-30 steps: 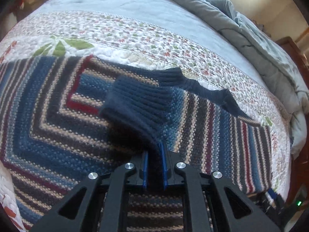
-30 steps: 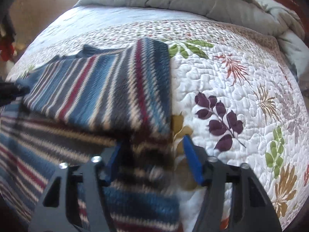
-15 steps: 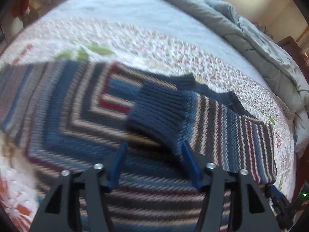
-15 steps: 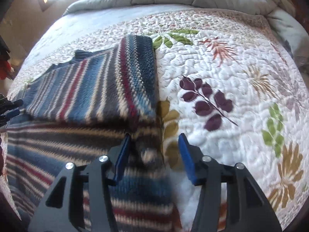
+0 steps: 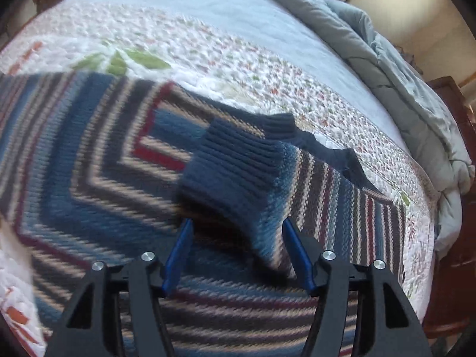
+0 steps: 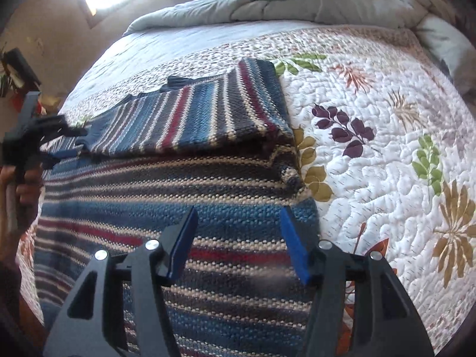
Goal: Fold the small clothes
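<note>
A striped knit sweater in blue, grey, cream and red lies on the quilted bed. One sleeve is folded across its body and ends in a ribbed navy cuff. My left gripper is open and empty, just behind the cuff. In the right wrist view the sweater shows the folded sleeve on top. My right gripper is open and empty above the sweater's lower body. The left gripper shows at the left, held by a hand.
The floral quilt stretches to the right of the sweater. A bunched grey comforter lies at the far end of the bed, also along the right edge in the left wrist view. Dark wooden furniture stands beside the bed.
My left gripper opened and let go of the sleeve cuff, which now lies on the sweater. My right gripper stayed open and pulled back and up from the sweater's edge.
</note>
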Tool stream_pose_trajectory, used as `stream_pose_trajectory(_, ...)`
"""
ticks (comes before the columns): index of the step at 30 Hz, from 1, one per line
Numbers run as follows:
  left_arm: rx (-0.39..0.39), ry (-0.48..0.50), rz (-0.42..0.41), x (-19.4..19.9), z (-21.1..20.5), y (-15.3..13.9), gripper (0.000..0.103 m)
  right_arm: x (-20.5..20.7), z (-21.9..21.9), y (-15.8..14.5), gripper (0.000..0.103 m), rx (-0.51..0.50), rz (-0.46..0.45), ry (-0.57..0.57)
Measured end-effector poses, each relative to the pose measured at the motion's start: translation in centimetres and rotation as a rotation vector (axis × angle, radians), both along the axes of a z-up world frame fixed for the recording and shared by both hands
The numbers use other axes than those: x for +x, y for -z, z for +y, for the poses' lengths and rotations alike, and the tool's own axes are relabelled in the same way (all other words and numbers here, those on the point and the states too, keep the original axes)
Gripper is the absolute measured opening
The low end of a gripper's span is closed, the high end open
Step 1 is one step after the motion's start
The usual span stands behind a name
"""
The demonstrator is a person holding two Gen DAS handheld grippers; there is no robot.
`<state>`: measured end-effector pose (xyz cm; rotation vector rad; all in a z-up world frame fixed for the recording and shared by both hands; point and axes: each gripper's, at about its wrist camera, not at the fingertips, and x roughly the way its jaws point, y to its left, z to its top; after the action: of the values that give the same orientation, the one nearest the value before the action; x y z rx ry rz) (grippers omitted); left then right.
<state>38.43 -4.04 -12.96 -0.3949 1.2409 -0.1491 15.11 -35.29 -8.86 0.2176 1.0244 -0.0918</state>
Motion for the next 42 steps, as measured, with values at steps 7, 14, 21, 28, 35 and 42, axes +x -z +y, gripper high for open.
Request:
stream_pose_trajectory(7,-0.004,-0.097,0.038,0.4,0.9,1.9,0.01,-0.1,0.2,0.1,0.061,-0.057,-0.012,-0.023)
stream_pose_trajectory(14,0.057,-0.083,0.023,-2.3,0.8,1.1,0.01,0.7,-0.5,1.7,0.061,-0.052,0.032,0.005)
stream_pose_trajectory(21,0.04,-0.042,0.008,-2.6,1.8,0.8,0.045,0.3,-0.1,1.9,0.061,-0.046,0.06,-0.001)
stream_pose_trajectory(28,0.185,-0.003,0.031,-7.0,7.9,-0.9,0.077,0.5,3.3,1.1,0.066,-0.082,0.119,-0.078)
stream_pose_trajectory(35,0.213,-0.195,0.066,-8.4,22.8,-1.7,0.084,2.0,10.8,1.5,0.072,-0.039,0.192,-0.258)
stream_pose_trajectory(42,0.236,-0.429,0.076,-5.9,36.0,-2.1,0.084,3.7,16.6,2.1,0.072,-0.128,0.246,-0.367)
